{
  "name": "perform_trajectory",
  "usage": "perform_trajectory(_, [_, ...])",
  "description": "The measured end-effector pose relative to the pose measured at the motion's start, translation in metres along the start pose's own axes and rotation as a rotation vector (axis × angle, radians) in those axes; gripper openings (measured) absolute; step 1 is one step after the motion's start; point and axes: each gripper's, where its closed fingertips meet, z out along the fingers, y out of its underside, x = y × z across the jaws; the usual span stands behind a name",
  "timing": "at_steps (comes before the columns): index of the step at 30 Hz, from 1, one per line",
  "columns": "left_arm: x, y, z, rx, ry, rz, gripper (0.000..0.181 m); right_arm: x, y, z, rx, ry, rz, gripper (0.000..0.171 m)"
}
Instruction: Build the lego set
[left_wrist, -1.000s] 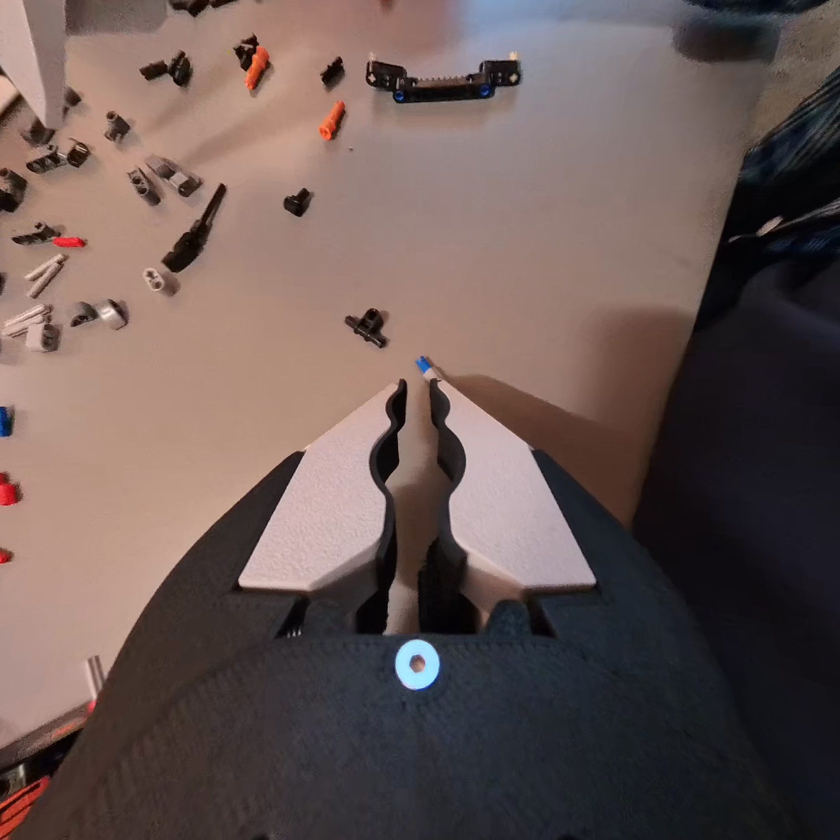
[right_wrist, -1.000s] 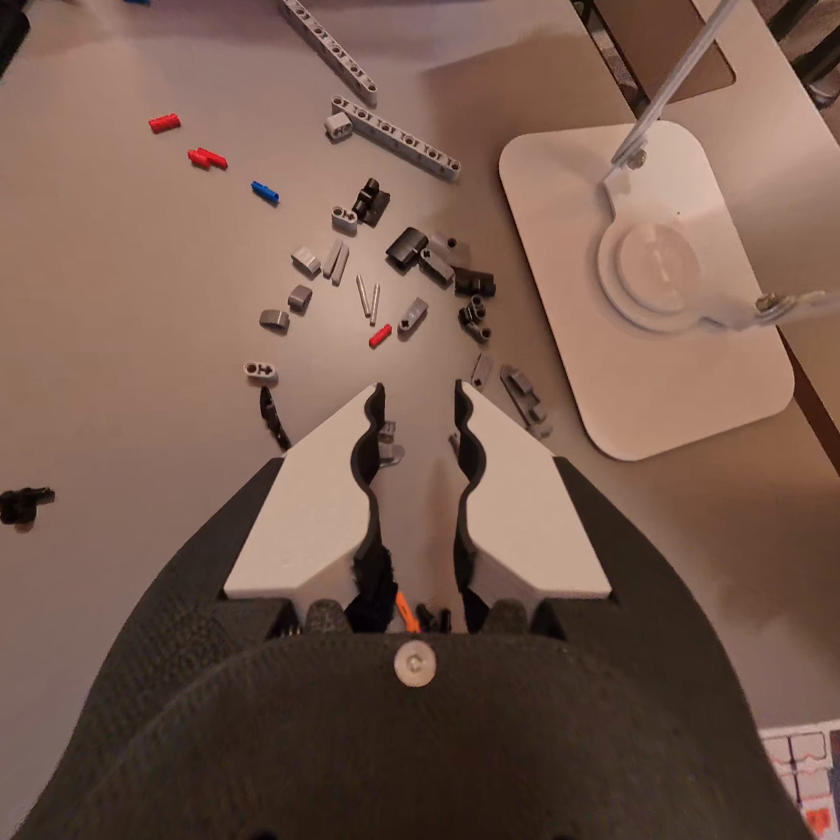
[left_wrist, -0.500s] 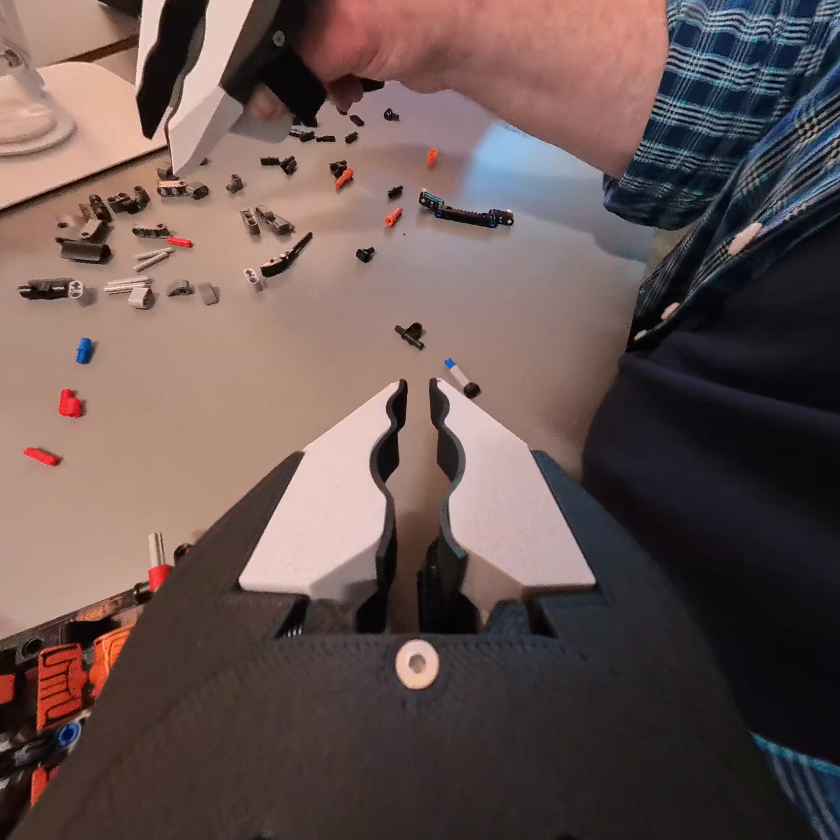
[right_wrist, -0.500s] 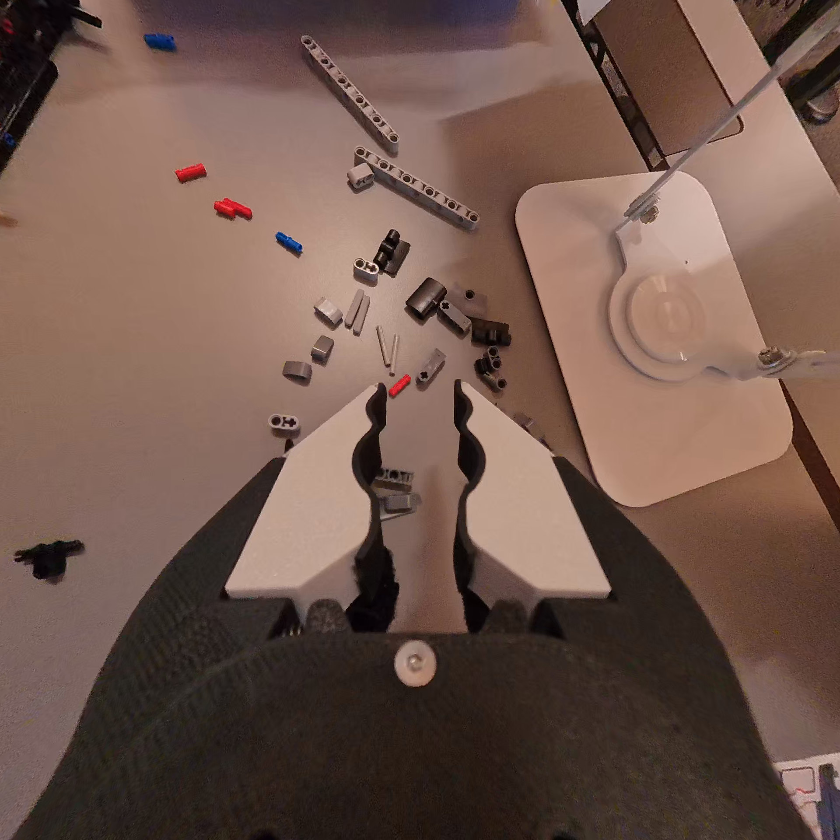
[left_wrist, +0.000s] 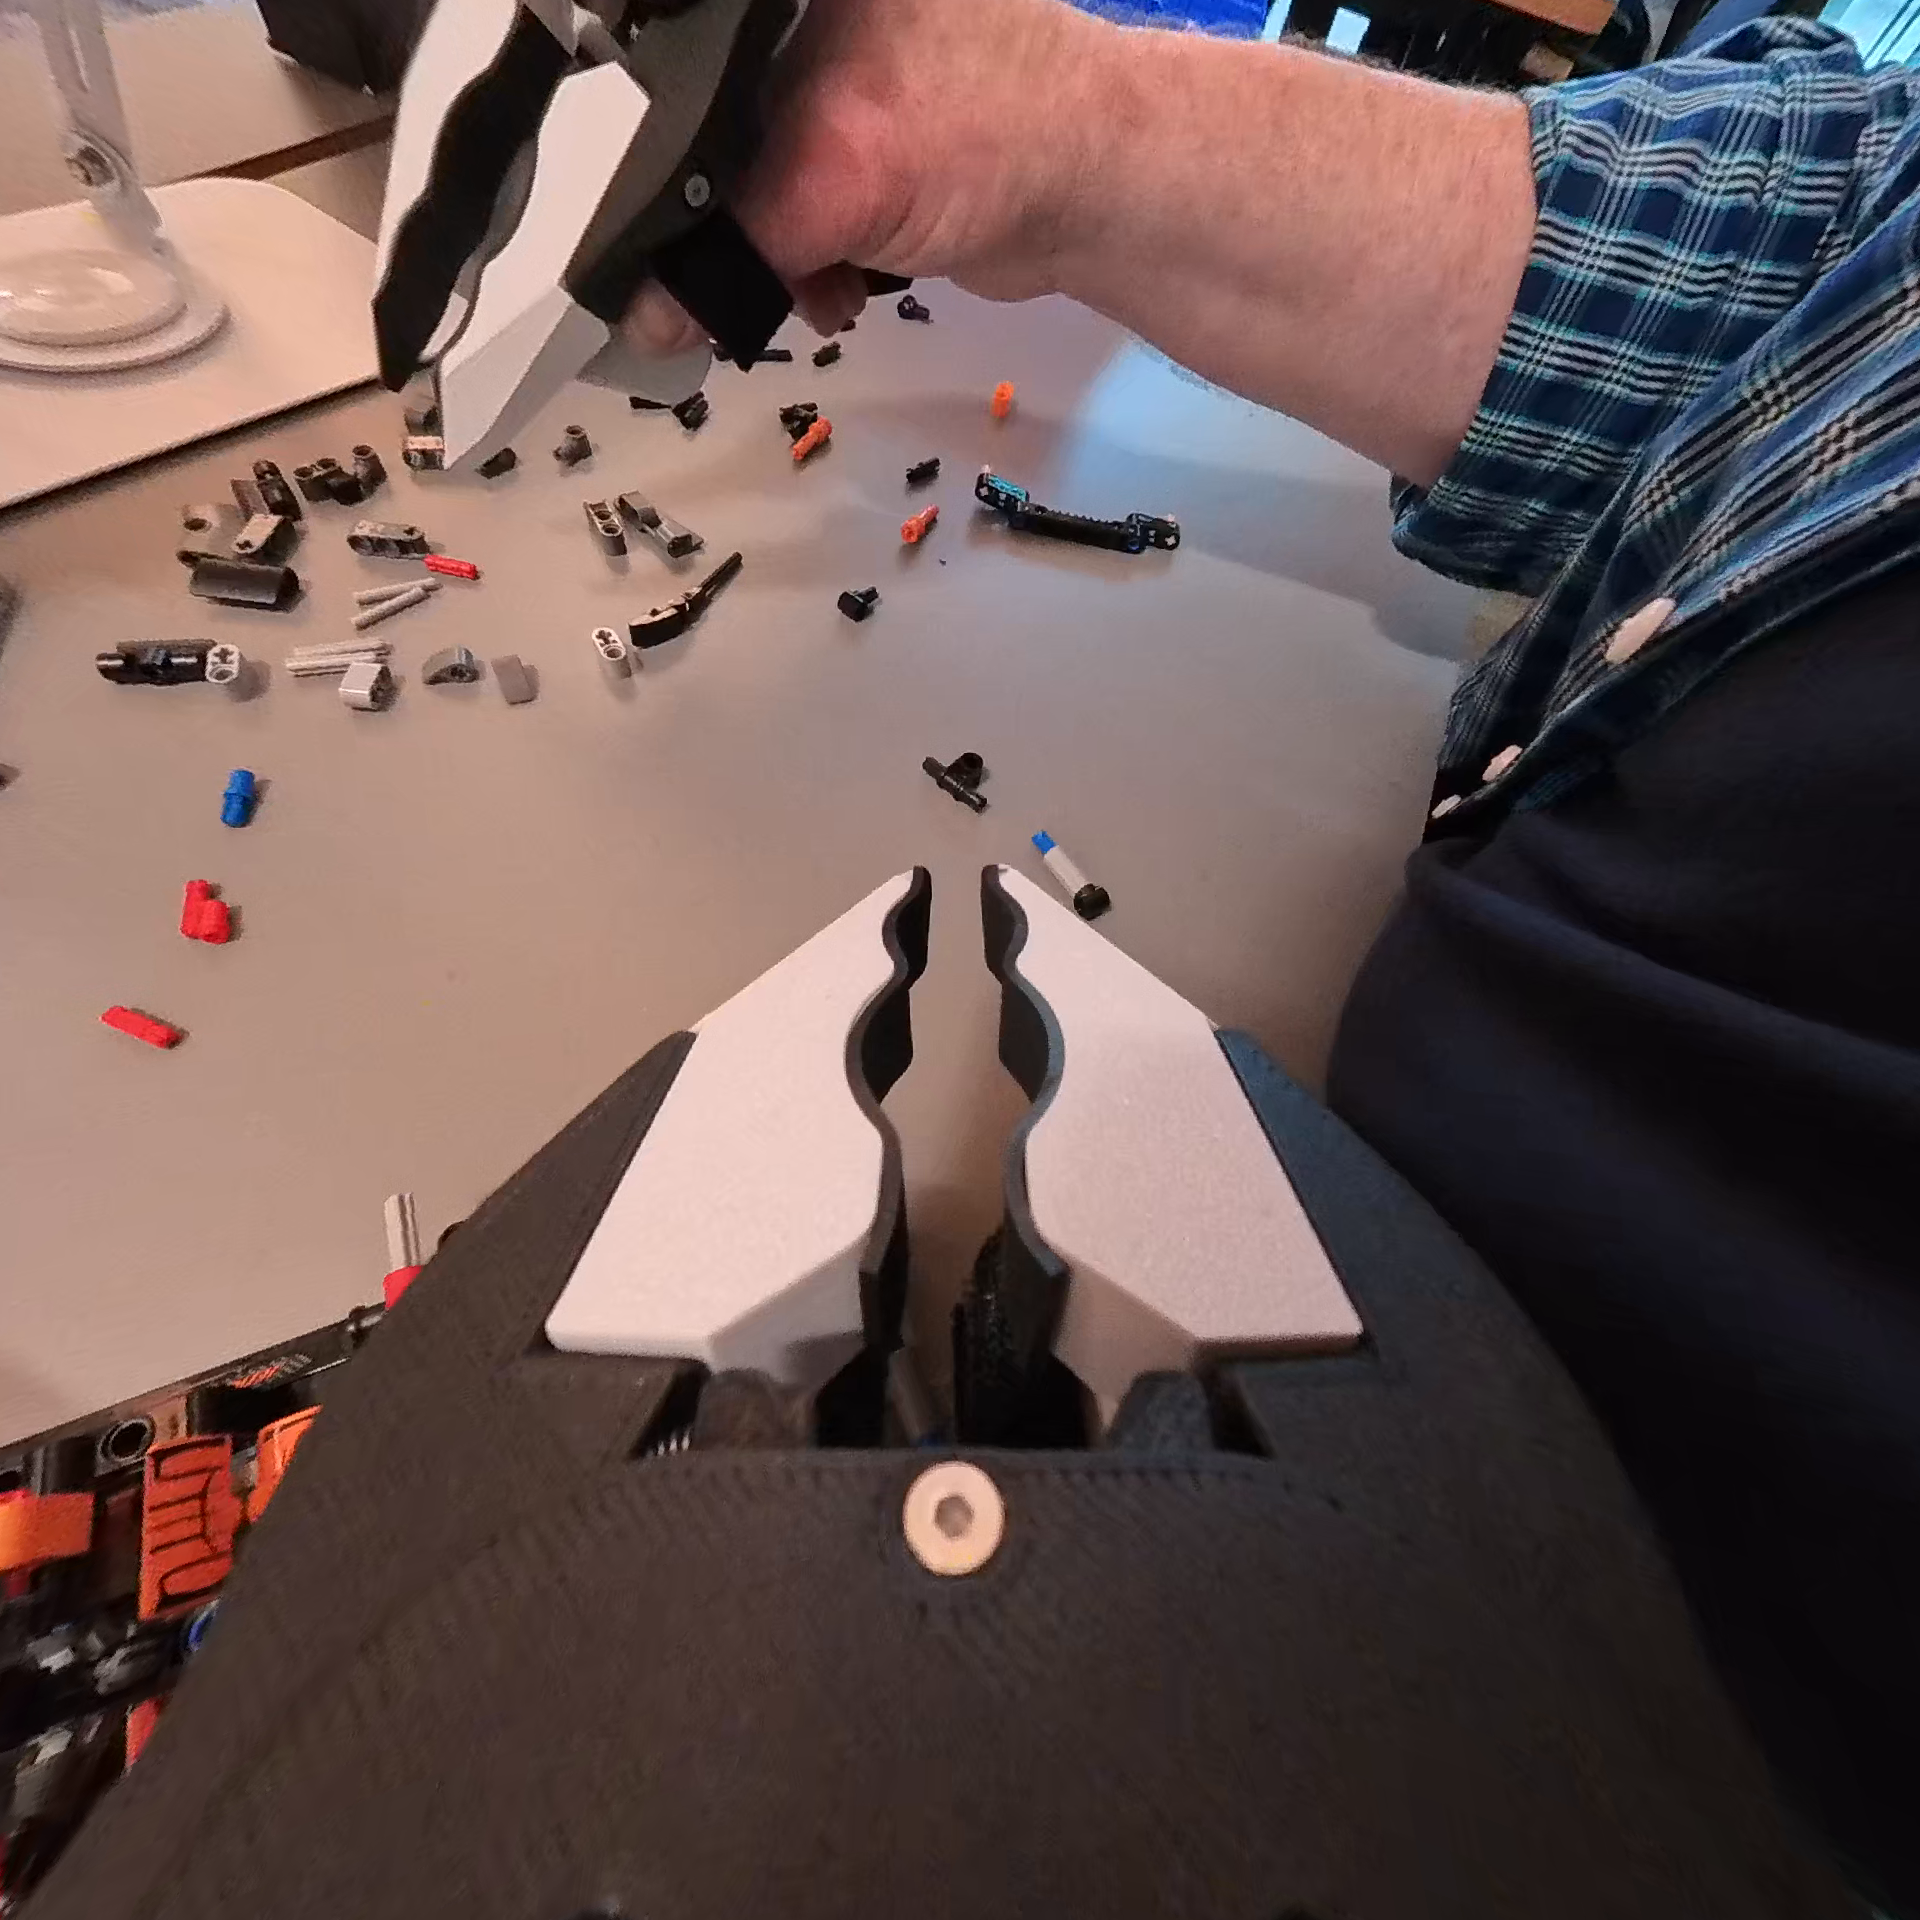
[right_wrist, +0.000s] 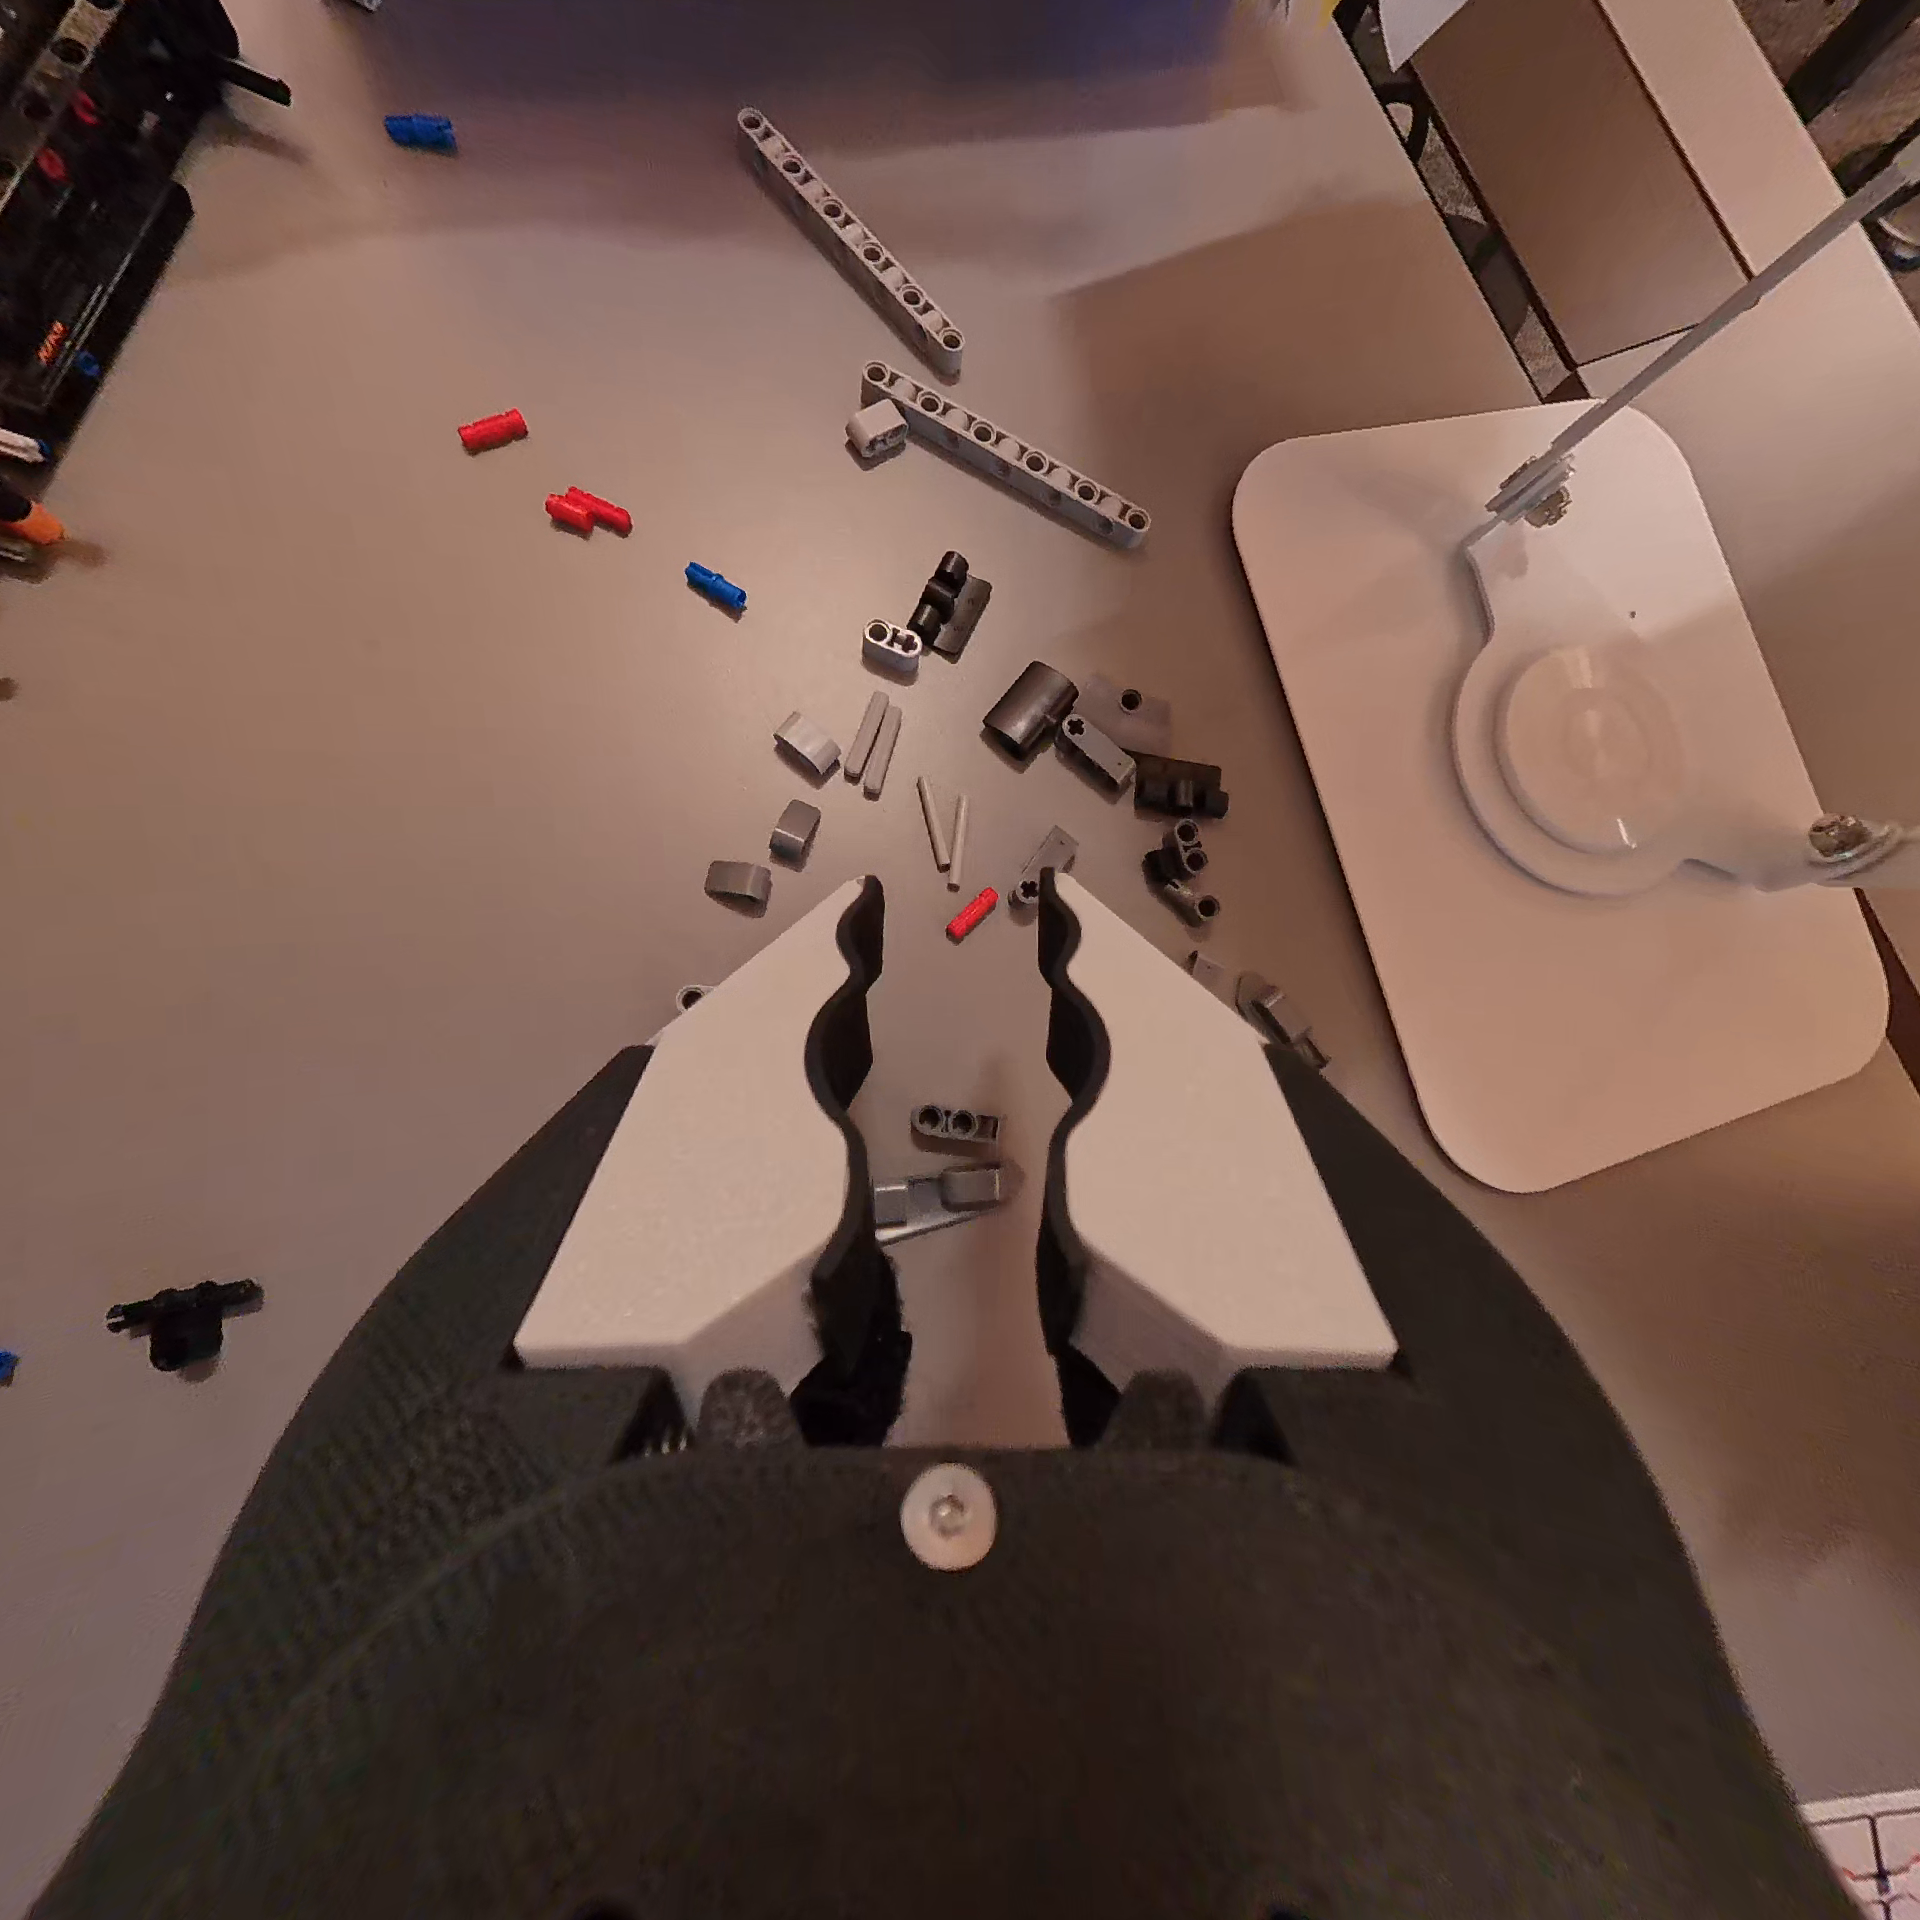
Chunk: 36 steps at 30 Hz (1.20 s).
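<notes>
Loose Lego Technic pieces lie scattered on the grey table (left_wrist: 727, 935). My left gripper (left_wrist: 956, 883) hovers low near the table's near edge, its jaws a narrow gap apart and empty. A white pin with a blue end (left_wrist: 1068, 873) and a black connector (left_wrist: 958, 777) lie just past its tips. My right gripper (right_wrist: 961, 888) is open and empty above a cluster of grey and black pieces, with a red pin (right_wrist: 971, 914) at its tips and two small grey pieces (right_wrist: 956, 1124) seen between its fingers. It also shows in the left wrist view (left_wrist: 421, 405), held in a hand.
A partly built black and orange model (left_wrist: 177, 1507) sits at the left edge. A black toothed bar with blue pins (left_wrist: 1075, 520) lies far right. Two long grey beams (right_wrist: 1013, 457) lie beyond the cluster. A white lamp base (right_wrist: 1558, 935) stands at the right. The person's torso (left_wrist: 1662, 1143) borders the table. One gripper's finger ends stand about 20 cm off the other's.
The left gripper has tilted up and drawn back, so the hand with the right gripper came into view. The right gripper has drawn back over the pieces. Neither jaw gap changed.
</notes>
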Motion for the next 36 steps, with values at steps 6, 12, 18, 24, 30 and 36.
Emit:
perform_trajectory(6, [-0.002,0.000,0.003,-0.006,-0.012,0.004,0.010,-0.001,-0.002,-0.003,0.022,-0.005,0.005,0.028])
perform_trajectory(12, [-0.001,0.001,0.005,-0.017,-0.015,0.014,0.011,-0.005,0.000,-0.005,0.029,-0.009,0.007,0.028])
perform_trajectory(18, [-0.001,0.001,0.004,-0.024,-0.024,0.028,0.012,-0.005,-0.004,-0.010,0.039,-0.002,-0.002,0.028])
perform_trajectory(24, [-0.003,0.003,0.004,-0.040,-0.043,0.045,0.013,0.001,0.003,-0.021,0.034,0.022,0.019,0.028])
perform_trajectory(30, [-0.005,0.004,0.005,-0.053,-0.059,0.051,0.014,0.029,0.034,-0.051,0.002,0.100,0.096,0.026])
perform_trajectory(36, [-0.005,0.004,0.012,-0.073,-0.070,0.063,0.014,0.046,0.070,-0.061,-0.053,0.108,0.130,0.021])
